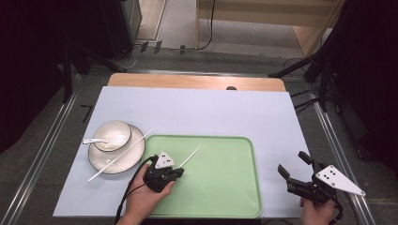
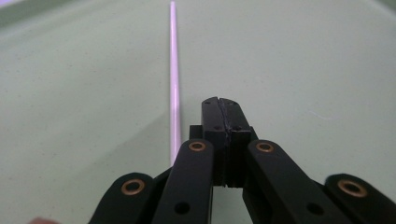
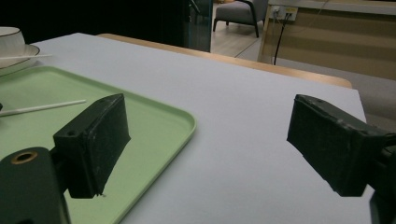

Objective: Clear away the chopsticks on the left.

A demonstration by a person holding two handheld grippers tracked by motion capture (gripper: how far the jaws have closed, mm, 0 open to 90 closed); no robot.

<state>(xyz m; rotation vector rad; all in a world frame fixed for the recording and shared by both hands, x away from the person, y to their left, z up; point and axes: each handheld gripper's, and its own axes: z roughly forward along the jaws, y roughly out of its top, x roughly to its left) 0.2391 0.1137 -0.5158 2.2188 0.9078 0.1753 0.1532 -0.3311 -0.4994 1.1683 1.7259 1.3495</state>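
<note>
Closed black left gripper (image 1: 177,172) holds nothing beside one thin white chopstick (image 1: 188,158) on the green plastic tray (image 1: 225,187); right gripper (image 1: 293,170) gapes empty; second chopstick (image 1: 119,156) remains across the plate

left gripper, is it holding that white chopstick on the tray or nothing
Nothing, as far as the pictures show. The left gripper has its jaws shut on each other, and the white chopstick lies on the green tray just beside them, not between them.

Matt green plastic tray (image 1: 225,187), glossy ceramic bowl (image 1: 114,135), smooth pale table covering (image 1: 197,110).
</note>
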